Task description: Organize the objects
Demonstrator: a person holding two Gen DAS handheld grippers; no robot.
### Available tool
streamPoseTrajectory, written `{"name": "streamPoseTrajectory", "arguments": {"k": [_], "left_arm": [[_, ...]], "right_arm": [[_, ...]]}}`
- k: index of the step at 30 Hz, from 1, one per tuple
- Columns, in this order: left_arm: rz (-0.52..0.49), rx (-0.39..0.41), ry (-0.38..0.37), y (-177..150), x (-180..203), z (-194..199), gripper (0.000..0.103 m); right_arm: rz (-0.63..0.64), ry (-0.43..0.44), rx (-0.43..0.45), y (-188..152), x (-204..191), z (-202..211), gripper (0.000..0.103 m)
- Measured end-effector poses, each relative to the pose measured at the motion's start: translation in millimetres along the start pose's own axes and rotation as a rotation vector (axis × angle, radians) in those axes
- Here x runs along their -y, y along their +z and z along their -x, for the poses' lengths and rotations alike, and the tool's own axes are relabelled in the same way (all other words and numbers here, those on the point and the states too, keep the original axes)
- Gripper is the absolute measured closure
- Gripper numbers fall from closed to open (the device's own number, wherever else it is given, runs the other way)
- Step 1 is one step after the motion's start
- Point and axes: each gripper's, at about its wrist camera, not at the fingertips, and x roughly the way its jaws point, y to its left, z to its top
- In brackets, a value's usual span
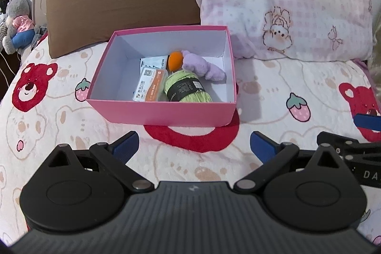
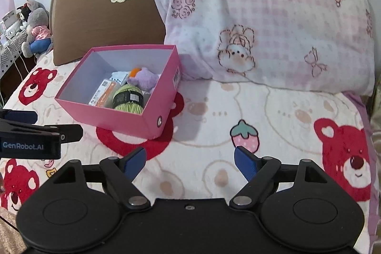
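Fuzzy bear-and-strawberry blanket (image 1: 273, 87) covers the bed, with a brown pillow (image 1: 114, 4) at 11 o'clock and a pink checked one (image 1: 285, 4) at 1 o'clock behind a rigid pink cardboard box (image 1: 162, 111) sitting dead center. Inside it: a green yarn skein (image 1: 188, 87) with a black band, purple plush (image 1: 204, 67), orange ball (image 1: 175, 60) and an orange-white packet (image 1: 150, 85). Left gripper (image 1: 194, 146) and right gripper (image 2: 189, 162) both tilt down over the blanket at 6 o'clock, jaws spread wide, nothing in them.
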Motion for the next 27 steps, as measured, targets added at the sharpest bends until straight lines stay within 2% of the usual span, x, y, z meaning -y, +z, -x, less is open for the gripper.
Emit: {"name": "streamPoseTrajectory", "arguments": {"k": [4, 17, 27], "left_arm": [[0.015, -0.007, -0.016, -2, -1, -1, 0.002], [-0.025, -0.022, -0.030, -5, 1, -8, 0.002], [-0.048, -0.044, -0.045, -6, 5, -11, 0.002]], "right_arm": [[-0.024, -0.016, -0.005, -2, 1, 0, 0.010], [-0.001, -0.104, -0.031, -3, -3, -1, 0.010], [-0.027, -0.119, -0.071, -2, -1, -6, 0.010]]}}
